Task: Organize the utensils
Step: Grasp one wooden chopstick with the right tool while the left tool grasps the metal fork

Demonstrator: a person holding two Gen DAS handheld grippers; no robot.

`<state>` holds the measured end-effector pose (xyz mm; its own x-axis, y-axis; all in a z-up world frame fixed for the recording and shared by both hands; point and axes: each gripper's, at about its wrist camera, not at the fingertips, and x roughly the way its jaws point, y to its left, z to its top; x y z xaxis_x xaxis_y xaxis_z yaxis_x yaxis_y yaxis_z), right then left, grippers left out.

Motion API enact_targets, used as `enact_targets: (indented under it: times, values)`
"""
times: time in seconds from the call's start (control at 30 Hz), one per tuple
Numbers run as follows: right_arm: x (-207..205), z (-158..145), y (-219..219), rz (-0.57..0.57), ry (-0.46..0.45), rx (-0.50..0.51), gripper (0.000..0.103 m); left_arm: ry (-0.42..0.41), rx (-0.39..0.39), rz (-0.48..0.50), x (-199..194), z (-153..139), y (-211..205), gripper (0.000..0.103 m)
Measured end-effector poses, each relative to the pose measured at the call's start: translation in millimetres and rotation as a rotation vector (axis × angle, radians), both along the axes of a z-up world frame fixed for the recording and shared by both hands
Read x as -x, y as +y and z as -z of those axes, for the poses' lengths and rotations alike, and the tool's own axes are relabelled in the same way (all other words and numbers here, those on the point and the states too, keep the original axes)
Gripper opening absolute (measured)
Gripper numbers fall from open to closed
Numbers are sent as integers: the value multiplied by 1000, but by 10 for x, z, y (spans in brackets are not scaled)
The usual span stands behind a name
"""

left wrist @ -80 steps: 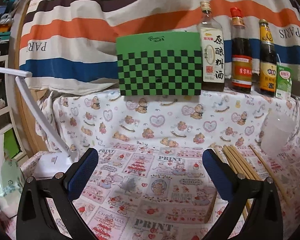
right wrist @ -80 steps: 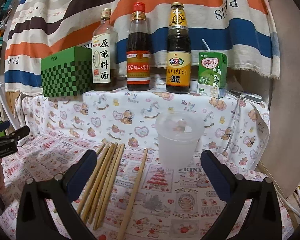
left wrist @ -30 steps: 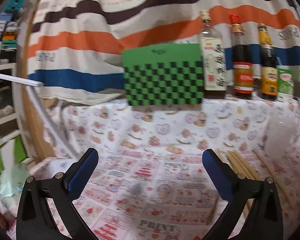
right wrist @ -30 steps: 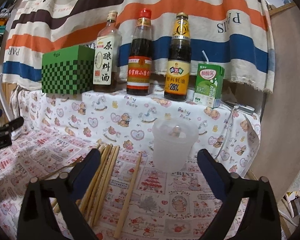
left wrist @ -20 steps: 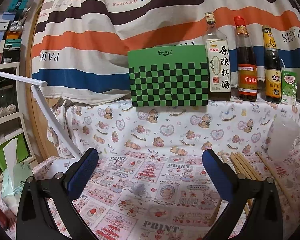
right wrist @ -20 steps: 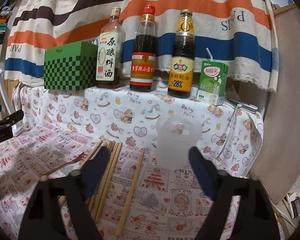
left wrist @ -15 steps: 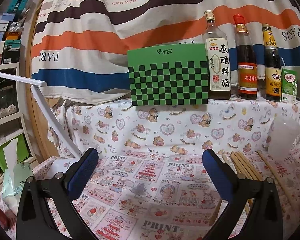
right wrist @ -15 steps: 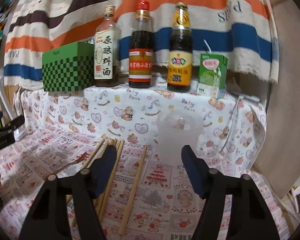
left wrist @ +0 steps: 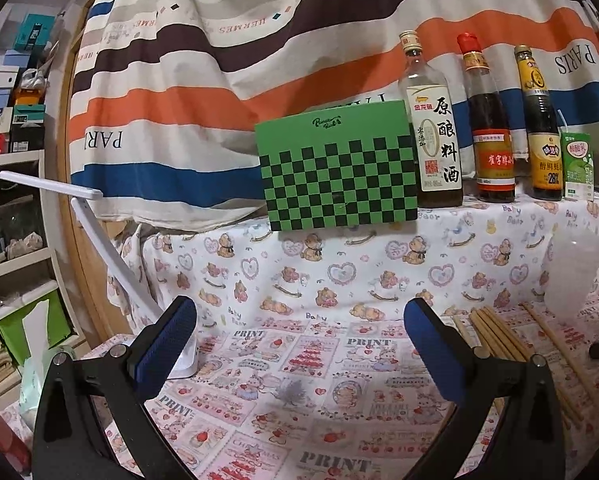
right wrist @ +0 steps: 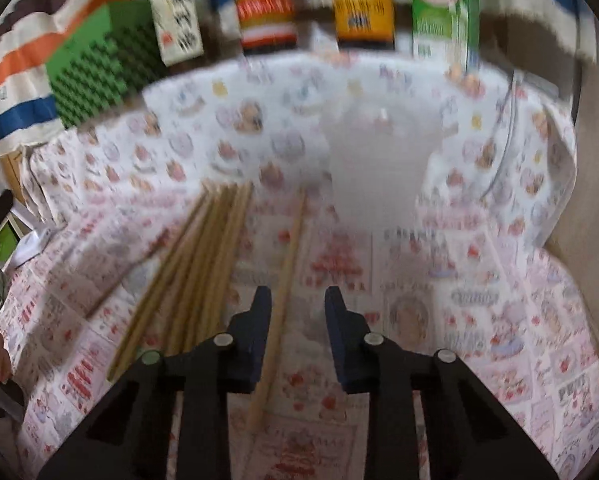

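A: What lies ahead of you?

B: The table under its printed cloth, then the frosted plastic cup at the back, and a bundle of chopsticks left of it.

A: And the single chopstick?

B: It lies apart, between your right gripper jaws, which have just been closing and don't yet pinch it.

A: Your left gripper?

B: Wide open, holding nothing.

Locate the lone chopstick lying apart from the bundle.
In the right wrist view, the lone chopstick lies on the cloth between the bundle on its left and the cup at upper right, its near part between the right tongs.
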<state>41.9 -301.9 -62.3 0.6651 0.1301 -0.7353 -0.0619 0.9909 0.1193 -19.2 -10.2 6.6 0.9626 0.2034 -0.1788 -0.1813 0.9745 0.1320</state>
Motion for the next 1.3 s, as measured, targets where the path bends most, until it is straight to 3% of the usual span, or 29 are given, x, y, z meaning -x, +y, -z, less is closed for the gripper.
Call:
enact_targets:
  times: [0.1, 0.27, 0.37, 0.47, 0.63, 0.73, 0.9, 1.0, 1.07, 1.2, 1.3]
  values:
    - [6, 66, 14, -28, 44, -34, 24, 8, 0, -12, -11, 2, 6, 103]
    - [49, 150, 237, -52, 53, 90, 23, 41, 33, -32, -78, 24, 79, 103]
    - [59, 158, 234, -24, 56, 118, 9, 35, 22, -19, -68, 22, 47, 103]
    - [51, 154, 146, -6, 57, 82, 7, 44, 10, -18, -85, 26, 20, 103]
    - [188, -111, 41, 22, -101, 21, 7, 222, -67, -44, -296, 145, -143, 103]
    - [339, -288, 50, 22, -245, 24, 7, 302, -13, 22, -324, 152, -241, 101]
    - [408, -358, 30, 34, -294, 6, 7, 574, 49, 185, -651, 211, -522, 62]
    - [364, -360, -23, 52, -293, -5, 7, 693, 141, 304, -892, 261, -658, 42]
    - [331, -333, -73, 54, -290, -38, 7, 744, 140, 326, -1024, 287, -775, 33]
    - [331, -327, -121, 42, -298, -71, 7, 822, 135, 353, -1311, 388, -952, 26]
    - [325, -334, -161, 43, -293, -100, 7, 871, 190, 356, -1534, 494, -925, 24]
